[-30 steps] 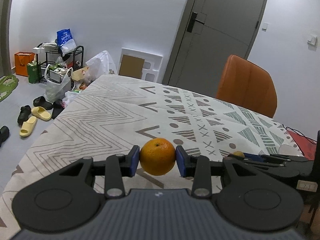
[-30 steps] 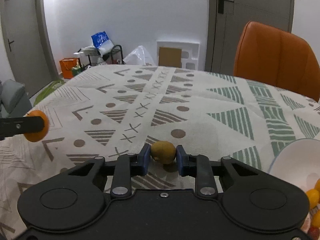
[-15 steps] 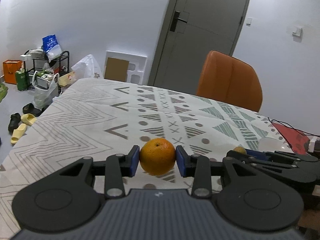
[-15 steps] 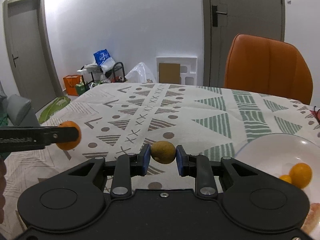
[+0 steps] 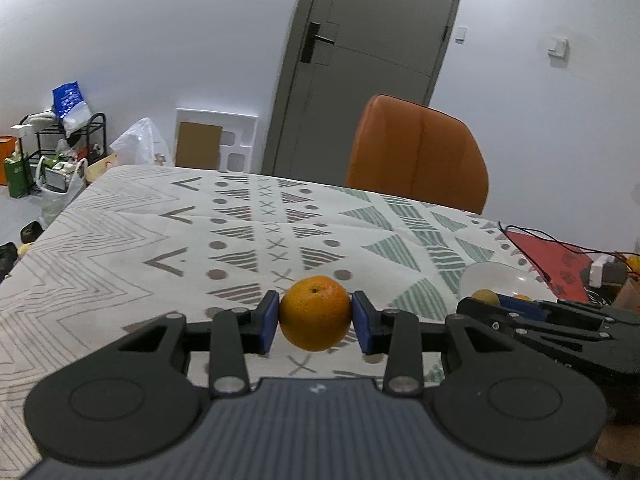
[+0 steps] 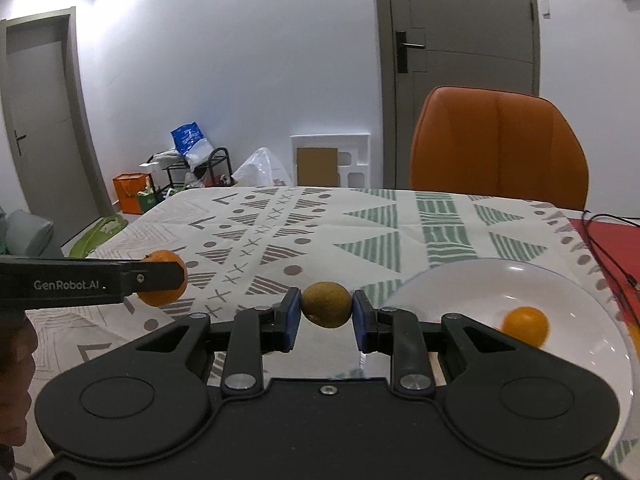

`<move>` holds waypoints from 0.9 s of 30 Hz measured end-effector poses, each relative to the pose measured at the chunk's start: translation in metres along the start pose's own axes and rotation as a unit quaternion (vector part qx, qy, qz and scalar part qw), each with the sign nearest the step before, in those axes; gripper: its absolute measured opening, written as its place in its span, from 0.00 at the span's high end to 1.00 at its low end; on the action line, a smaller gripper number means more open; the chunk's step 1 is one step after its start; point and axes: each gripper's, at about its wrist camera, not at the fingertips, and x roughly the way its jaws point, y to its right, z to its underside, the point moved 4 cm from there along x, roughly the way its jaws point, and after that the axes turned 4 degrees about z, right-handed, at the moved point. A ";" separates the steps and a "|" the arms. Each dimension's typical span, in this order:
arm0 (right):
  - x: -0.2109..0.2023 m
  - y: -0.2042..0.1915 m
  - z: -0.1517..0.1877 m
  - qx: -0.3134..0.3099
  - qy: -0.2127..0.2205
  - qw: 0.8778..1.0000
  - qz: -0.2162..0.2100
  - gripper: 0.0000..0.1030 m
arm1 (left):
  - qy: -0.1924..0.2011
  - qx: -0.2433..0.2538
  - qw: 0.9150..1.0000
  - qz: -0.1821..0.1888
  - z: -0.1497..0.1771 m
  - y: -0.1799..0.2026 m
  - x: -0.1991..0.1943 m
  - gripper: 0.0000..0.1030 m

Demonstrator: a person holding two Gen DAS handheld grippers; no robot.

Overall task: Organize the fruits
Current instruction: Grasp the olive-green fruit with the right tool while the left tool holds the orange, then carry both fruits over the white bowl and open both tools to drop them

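My left gripper (image 5: 315,315) pinches an orange (image 5: 315,312) between its blue pads, held above the patterned tablecloth (image 5: 160,236). At its three o'clock, my right gripper (image 6: 326,307) clamps a yellow-brown fruit (image 6: 326,304). At that gripper's three o'clock sits the white bowl (image 6: 472,276), a small orange fruit (image 6: 525,326) inside it.
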 end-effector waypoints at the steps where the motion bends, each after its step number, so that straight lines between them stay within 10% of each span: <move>1: -0.002 0.003 0.001 0.002 0.001 1.000 0.002 0.75 | -0.001 0.002 1.000 0.003 0.001 0.004 0.000 0.63; 27: -0.044 0.101 0.032 0.068 0.010 0.995 0.074 0.75 | -0.019 0.043 0.998 0.053 0.014 0.082 0.027 0.63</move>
